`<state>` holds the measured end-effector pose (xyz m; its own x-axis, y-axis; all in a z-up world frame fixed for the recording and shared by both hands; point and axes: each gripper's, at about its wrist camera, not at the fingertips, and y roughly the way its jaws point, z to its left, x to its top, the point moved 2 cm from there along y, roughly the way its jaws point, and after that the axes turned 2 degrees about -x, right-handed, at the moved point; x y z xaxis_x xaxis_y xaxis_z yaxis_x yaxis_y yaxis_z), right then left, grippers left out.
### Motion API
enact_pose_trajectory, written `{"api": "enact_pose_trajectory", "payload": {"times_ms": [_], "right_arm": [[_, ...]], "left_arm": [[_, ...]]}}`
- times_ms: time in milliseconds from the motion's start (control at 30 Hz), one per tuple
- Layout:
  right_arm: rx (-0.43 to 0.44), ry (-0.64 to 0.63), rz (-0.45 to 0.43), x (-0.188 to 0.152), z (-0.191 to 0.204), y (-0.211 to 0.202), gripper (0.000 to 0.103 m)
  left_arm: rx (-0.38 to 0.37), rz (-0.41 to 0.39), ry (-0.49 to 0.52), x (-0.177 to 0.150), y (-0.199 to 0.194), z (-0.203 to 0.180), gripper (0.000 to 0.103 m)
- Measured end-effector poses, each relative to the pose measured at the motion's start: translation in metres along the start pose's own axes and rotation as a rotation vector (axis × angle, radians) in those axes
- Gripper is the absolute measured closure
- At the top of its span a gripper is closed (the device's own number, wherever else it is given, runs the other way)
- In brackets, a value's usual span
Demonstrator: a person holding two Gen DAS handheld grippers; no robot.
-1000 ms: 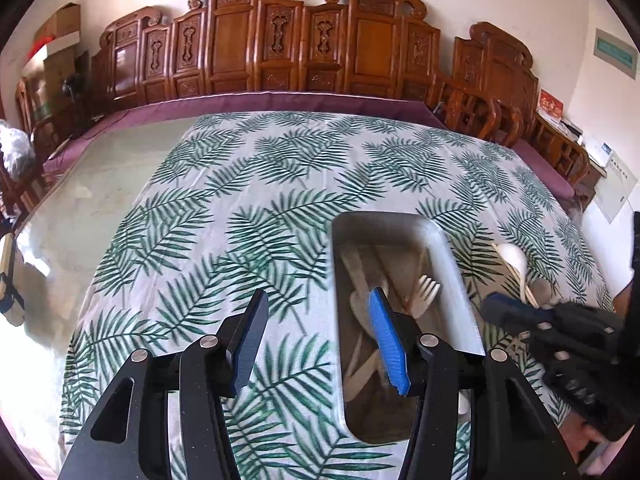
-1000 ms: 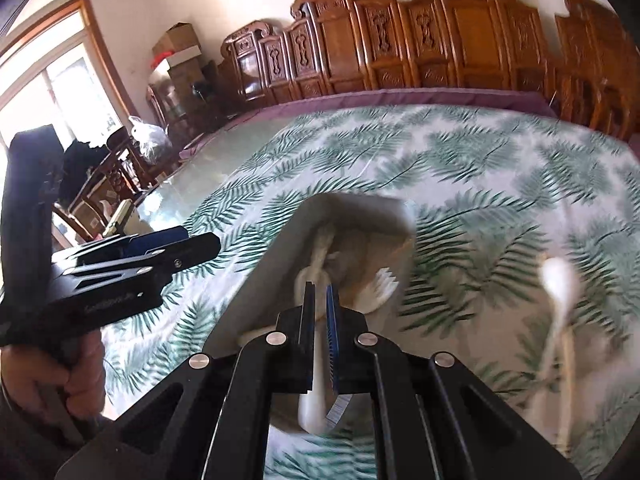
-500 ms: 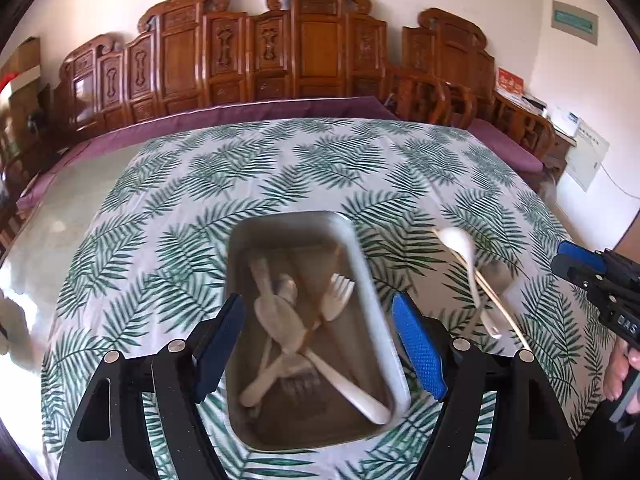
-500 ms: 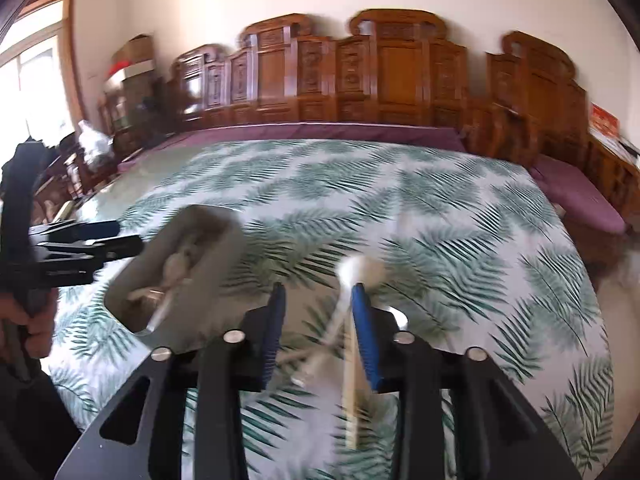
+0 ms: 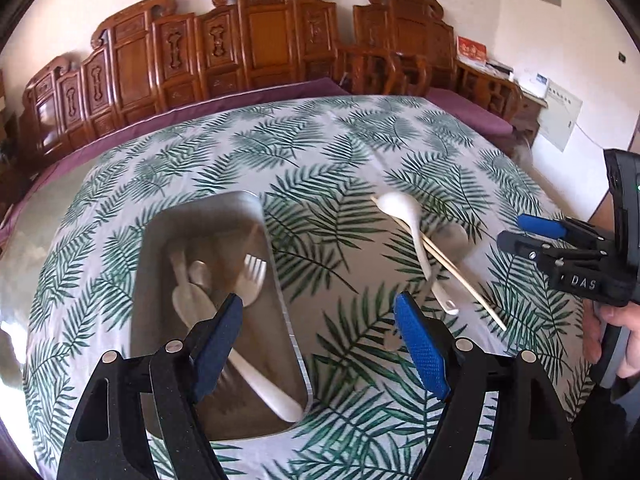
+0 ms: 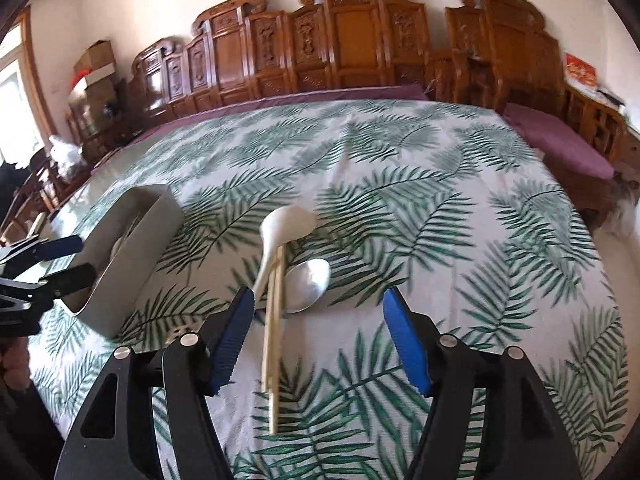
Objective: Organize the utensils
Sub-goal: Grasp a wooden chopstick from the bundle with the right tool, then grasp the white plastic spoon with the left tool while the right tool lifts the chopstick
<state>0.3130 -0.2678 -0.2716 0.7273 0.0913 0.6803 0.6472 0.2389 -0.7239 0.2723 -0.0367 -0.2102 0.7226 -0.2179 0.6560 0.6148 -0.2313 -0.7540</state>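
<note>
A metal tray (image 5: 276, 280) on the leaf-print cloth holds a fork (image 5: 252, 280), a metal spoon and white plastic utensils. To its right lie a white spoon (image 5: 404, 208), wooden chopsticks (image 5: 460, 280) and a metal spoon (image 5: 452, 240). My left gripper (image 5: 320, 344) is open and empty above the tray's right rim. My right gripper (image 6: 318, 344) is open and empty just above the chopsticks (image 6: 274, 340), with the white spoon (image 6: 280, 228) and metal spoon (image 6: 308, 284) ahead of it. The tray (image 6: 132, 256) shows at its left.
The table with the leaf-print cloth (image 6: 440, 208) has a bare glass part at the left (image 5: 48, 216). Carved wooden chairs (image 5: 260, 48) line the far side. The right gripper (image 5: 560, 256) shows at the left wrist view's right edge.
The right gripper has opened and swung from over the tray to over the chopsticks and spoons. The left gripper has moved right, from the tray's left side to its right rim.
</note>
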Motion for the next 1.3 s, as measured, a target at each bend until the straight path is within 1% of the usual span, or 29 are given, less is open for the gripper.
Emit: {"api": "enact_pose_trajectory", "payload": {"times_ms": [33,133,167,200,267,333,467,633,733,800,833,1067,1200,1300], "right_arm": [[0.004,-0.009,0.008,-0.001,0.004,0.002,0.034],[0.032,-0.042,0.049,-0.006,0.017,0.011,0.052],[0.036,-0.057,0.059,-0.007,0.021,0.014,0.057],[0.041,-0.081,0.074,-0.009,0.028,0.019,0.06],[0.043,-0.108,0.093,-0.012,0.035,0.024,0.07],[0.04,-0.137,0.112,-0.016,0.042,0.03,0.076],[-0.023,-0.201,0.136,-0.021,0.047,0.038,0.083],[-0.07,-0.249,0.152,-0.025,0.048,0.043,0.085],[-0.101,-0.281,0.152,-0.026,0.048,0.043,0.09],[-0.098,-0.274,0.149,-0.025,0.045,0.042,0.092],[-0.097,-0.273,0.147,-0.024,0.044,0.041,0.097],[-0.057,-0.209,0.134,-0.019,0.03,0.03,0.097],[-0.028,-0.153,0.102,-0.013,0.018,0.011,0.097],[-0.032,-0.122,0.077,-0.011,0.008,-0.001,0.097]], "left_arm": [[-0.002,0.002,0.001,0.0,0.001,-0.002,0.028],[-0.005,0.008,0.004,-0.001,0.004,-0.006,0.028],[-0.008,0.01,0.006,-0.002,0.006,-0.008,0.028],[-0.008,0.011,0.006,-0.003,0.006,-0.009,0.028],[-0.009,0.019,0.01,-0.004,0.008,-0.012,0.028],[-0.009,0.024,0.013,-0.005,0.01,-0.014,0.028],[-0.012,0.031,0.018,-0.007,0.012,-0.017,0.028],[-0.013,0.038,0.018,-0.008,0.014,-0.017,0.028],[-0.013,0.04,0.019,-0.009,0.014,-0.017,0.028],[-0.013,0.039,0.021,-0.009,0.013,-0.018,0.028],[-0.013,0.038,0.021,-0.009,0.013,-0.018,0.028],[-0.012,0.039,0.022,-0.009,0.012,-0.017,0.028],[-0.013,0.04,0.025,-0.01,0.013,-0.018,0.028],[-0.013,0.041,0.029,-0.01,0.014,-0.02,0.028]]}}
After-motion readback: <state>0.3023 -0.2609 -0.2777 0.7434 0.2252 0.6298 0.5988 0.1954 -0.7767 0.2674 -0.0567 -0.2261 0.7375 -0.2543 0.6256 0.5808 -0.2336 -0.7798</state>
